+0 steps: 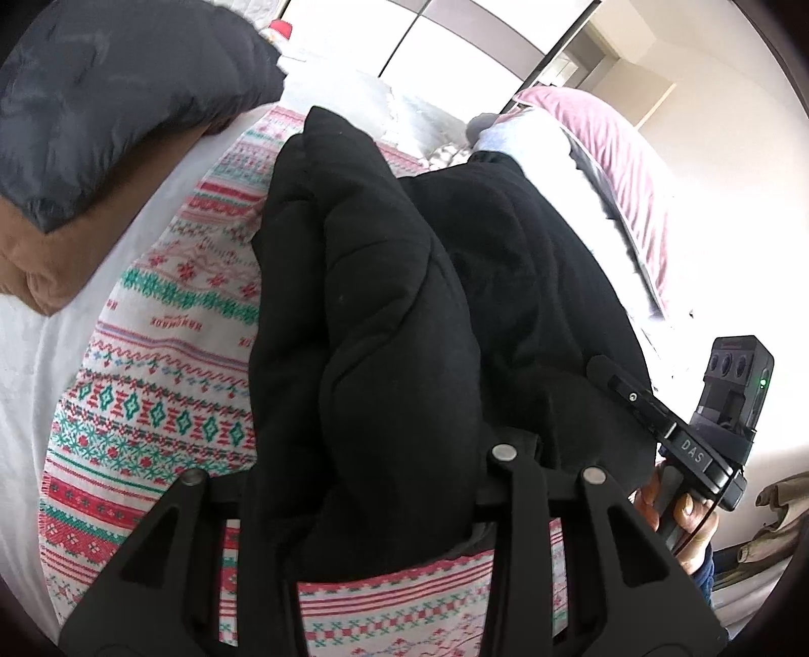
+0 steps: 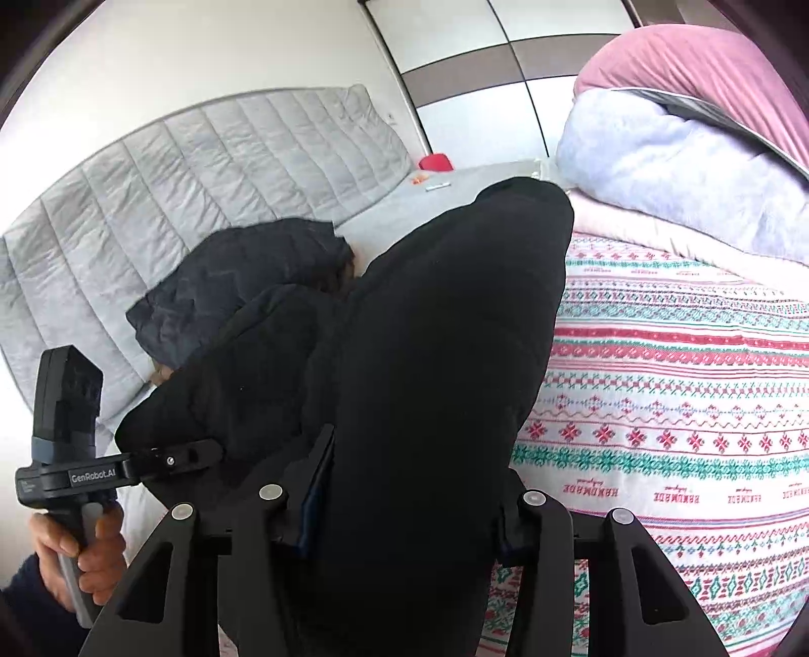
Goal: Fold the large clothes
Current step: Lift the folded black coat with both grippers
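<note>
Now both tongs (image 1: 384, 510) (image 2: 404, 510) clamp black jacket (image 1: 404, 313).

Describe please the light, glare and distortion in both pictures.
Left wrist view: the window and wall are blown out white, and the black coat loses most fold detail. Right wrist view: softer, even light, with the grey mattress stitching clear. Both: fisheye bending and dark corners; patterned blanket stripes curve.
</note>
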Action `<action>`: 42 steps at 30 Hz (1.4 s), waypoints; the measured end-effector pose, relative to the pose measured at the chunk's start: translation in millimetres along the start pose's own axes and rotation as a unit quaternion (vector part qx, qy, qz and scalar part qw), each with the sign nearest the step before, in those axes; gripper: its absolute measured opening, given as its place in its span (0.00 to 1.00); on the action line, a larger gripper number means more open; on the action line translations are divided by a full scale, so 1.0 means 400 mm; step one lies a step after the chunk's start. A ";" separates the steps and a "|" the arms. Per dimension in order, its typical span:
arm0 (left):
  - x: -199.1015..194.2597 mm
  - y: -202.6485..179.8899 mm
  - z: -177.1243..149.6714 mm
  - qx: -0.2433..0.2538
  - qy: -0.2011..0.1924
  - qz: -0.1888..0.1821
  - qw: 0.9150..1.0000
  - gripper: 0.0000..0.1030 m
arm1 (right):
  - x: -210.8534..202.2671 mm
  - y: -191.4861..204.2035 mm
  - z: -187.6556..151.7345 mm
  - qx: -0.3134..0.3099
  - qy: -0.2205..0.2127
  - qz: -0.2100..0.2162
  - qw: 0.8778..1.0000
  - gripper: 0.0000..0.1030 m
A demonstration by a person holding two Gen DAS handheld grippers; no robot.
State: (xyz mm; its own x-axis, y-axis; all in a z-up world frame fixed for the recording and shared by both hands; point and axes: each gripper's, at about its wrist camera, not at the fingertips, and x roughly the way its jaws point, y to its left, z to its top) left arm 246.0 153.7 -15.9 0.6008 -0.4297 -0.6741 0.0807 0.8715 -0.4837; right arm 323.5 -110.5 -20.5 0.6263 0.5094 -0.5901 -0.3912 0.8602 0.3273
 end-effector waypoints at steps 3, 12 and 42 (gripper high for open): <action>-0.015 -0.042 0.005 0.014 -0.012 0.002 1.000 0.37 | -0.029 -0.008 0.005 0.000 -0.014 -0.001 1.000 0.47; -0.039 -0.161 0.010 0.048 -0.035 -0.002 0.998 0.37 | -0.148 -0.045 0.025 0.012 -0.057 -0.005 0.998 0.47; 0.460 -1.179 -0.424 0.193 0.057 -0.236 0.951 0.37 | -1.068 -0.934 -0.198 0.147 -0.112 -0.171 0.968 0.47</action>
State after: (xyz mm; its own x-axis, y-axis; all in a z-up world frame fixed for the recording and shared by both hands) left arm 183.6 -376.3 -6.5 0.3371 -0.7985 -0.4988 0.6188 0.5872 -0.5218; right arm 148.6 -651.4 50.8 0.8289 0.1586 -0.5364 0.0522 0.9329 0.3564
